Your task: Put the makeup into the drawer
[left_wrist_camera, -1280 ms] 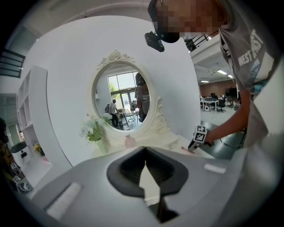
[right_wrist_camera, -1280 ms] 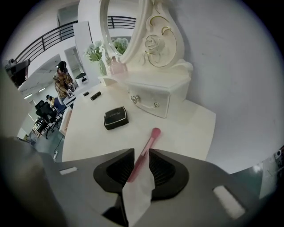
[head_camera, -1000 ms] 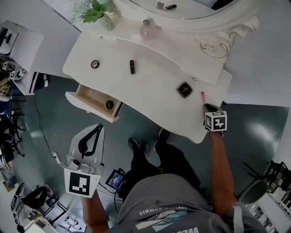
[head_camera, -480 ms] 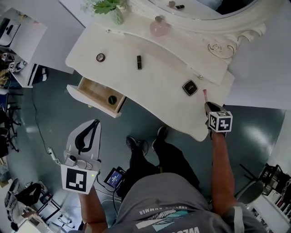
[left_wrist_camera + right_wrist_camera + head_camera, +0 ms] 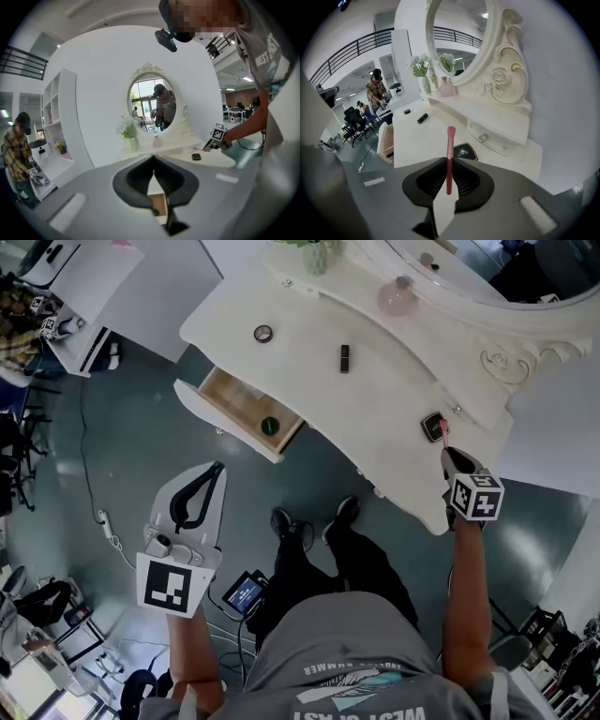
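Observation:
My right gripper (image 5: 447, 454) is shut on a slim pink makeup stick (image 5: 449, 157), whose tip (image 5: 443, 431) pokes out over the white dressing table (image 5: 375, 409) next to a square black compact (image 5: 432, 427). On the tabletop lie a dark lipstick (image 5: 344, 357) and a small round compact (image 5: 263, 334). At the table's left front the wooden drawer (image 5: 234, 397) stands pulled out, with a small dark round item (image 5: 270, 426) inside. My left gripper (image 5: 208, 479) is shut and empty, over the floor below the drawer. In the left gripper view its jaws (image 5: 153, 165) point at the drawer.
A pink perfume bottle (image 5: 397, 298) and a vase of flowers (image 5: 423, 77) stand on the raised shelf under the oval mirror (image 5: 153, 105). A shelf drawer knob (image 5: 483, 138) is near the compact. A white side unit (image 5: 89, 273) is left; people stand in the background.
The right gripper has lifted a little with the pink stick, staying by the black compact. The left gripper has shifted closer toward the open drawer. The head view has swung left.

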Available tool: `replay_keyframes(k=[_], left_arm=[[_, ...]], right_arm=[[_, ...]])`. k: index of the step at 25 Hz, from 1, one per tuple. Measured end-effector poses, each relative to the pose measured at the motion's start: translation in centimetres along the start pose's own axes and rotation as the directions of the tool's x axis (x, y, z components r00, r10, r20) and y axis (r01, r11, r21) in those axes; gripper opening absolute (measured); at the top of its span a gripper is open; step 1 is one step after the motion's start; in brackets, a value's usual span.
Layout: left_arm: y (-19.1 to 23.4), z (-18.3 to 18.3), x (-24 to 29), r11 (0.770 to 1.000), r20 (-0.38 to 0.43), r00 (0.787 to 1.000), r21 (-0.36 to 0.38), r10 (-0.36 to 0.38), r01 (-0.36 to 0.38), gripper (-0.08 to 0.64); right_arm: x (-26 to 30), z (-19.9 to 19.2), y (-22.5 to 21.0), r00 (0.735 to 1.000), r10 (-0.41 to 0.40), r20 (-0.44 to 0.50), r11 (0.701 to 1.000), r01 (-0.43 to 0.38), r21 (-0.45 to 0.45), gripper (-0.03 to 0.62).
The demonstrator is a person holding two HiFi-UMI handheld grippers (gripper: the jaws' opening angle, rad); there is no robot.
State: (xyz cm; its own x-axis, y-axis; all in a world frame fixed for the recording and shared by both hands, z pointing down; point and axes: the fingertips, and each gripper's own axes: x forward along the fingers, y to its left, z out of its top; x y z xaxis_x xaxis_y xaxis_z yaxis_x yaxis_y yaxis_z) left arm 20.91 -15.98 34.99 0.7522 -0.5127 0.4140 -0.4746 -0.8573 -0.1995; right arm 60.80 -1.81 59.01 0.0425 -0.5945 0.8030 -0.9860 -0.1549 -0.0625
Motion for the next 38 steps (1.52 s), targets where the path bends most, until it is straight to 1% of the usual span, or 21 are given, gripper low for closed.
replay_keyframes(k=[8,15,20,26,31,38], left_arm=[[4.2,-3.3,-4.4,0.994,0.010,0.996,-0.075,0.086,-0.085,0.000],[7.3,-6.3,-8.5,0.981,0.010,0.989,-0.125,0.149,-0.147,0.000],[9.3,-8.9,-11.3,0.970,-0.005,0.983,-0.161,0.185,-0.184,0.000],[11.1,-12.0,-14.5,0.955,-0.026,0.976,-0.198,0.218,-0.218,0.000],[12.3,-14.7,-16.9,0.942,-0.046,0.969,-0.228,0.241,-0.245,0.000],[14.0,-18.4,-19.5,0.921,-0.076,0.960,-0.271,0.270,-0.281,0.000]], right_arm=[[0.9,4.4,7.7,0.997,0.065,0.029,0.993,-0.061,-0.098,0.044],[2.9,7.3,15.7,0.989,0.145,0.024,0.972,-0.138,-0.192,0.044],[4.5,9.2,21.7,0.980,0.197,0.015,0.948,-0.186,-0.257,0.044],[6.9,10.6,28.5,0.968,0.249,-0.015,0.912,-0.239,-0.333,0.044],[9.5,11.2,33.7,0.959,0.278,-0.055,0.878,-0.277,-0.391,0.044],[14.2,11.2,40.1,0.945,0.304,-0.122,0.837,-0.327,-0.439,0.044]])
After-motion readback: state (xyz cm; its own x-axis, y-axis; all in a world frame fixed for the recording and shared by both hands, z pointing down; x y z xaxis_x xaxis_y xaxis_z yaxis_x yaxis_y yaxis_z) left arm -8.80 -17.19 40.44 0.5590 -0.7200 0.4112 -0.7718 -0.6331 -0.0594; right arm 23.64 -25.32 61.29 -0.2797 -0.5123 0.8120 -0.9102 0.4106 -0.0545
